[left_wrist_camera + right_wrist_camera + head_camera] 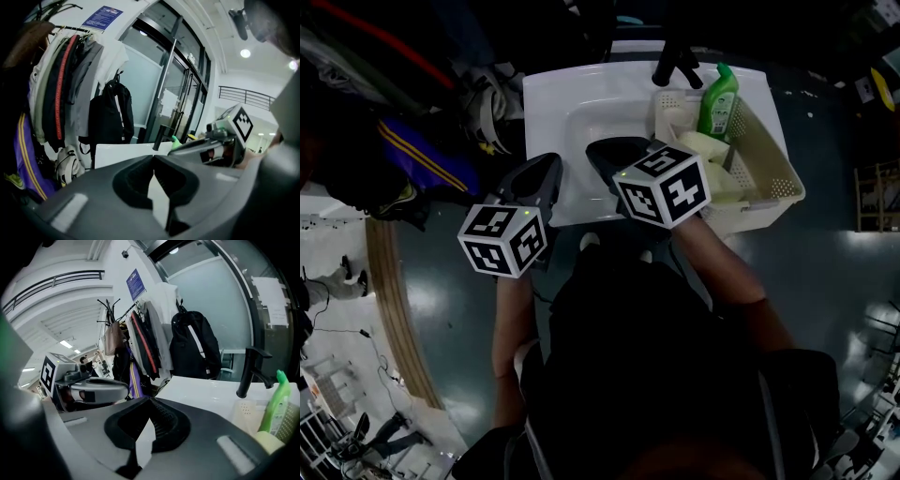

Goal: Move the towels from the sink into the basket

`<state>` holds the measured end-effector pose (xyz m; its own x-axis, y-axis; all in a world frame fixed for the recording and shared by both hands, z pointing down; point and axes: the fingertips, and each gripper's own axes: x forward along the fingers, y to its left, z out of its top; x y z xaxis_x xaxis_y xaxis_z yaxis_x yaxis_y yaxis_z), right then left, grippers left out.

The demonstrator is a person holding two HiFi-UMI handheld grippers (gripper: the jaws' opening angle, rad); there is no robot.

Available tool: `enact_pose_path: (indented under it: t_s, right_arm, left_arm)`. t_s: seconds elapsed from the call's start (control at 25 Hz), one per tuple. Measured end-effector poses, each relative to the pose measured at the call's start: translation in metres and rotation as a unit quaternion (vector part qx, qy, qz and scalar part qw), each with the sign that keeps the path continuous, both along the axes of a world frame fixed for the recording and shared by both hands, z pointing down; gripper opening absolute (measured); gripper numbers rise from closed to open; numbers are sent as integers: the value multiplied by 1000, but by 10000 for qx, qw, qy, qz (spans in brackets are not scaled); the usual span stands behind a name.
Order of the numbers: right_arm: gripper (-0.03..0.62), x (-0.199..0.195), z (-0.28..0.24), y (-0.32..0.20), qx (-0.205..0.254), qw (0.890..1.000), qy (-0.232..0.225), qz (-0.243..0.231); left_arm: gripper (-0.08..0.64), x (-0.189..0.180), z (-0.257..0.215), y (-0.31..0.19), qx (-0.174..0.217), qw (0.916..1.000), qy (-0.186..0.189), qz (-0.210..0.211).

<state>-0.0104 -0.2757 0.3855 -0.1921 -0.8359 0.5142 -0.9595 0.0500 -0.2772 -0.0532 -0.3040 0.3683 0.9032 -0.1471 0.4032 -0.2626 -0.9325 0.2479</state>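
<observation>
Towels (710,148) seem already in the basket (783,173) on the right of the sink (553,103), so we hold left gripper (153,158) and right gripper (149,400) closed and empty above its near edge.

Pale towels (707,146) in cream basket (772,164)

Dark top (656,375), forearms bare; matte grey left tool (153,157) and right tool (149,399), each topped by a white cube (664,186) printed with black squares.
</observation>
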Motion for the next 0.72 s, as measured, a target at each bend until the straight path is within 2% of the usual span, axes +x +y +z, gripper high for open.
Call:
enact_pose_path:
  t_s: [0.32, 0.72]
  right_arm:
    - [-3, -8, 18, 3, -110, 9999, 129, -9]
    - [-3, -10, 21, 5, -134, 9999, 45, 54]
  left_arm:
    - [8, -7, 15, 5, -133, 9998, -106, -71]
    - [9, -6, 16, 6, -151, 9998, -106, -31]
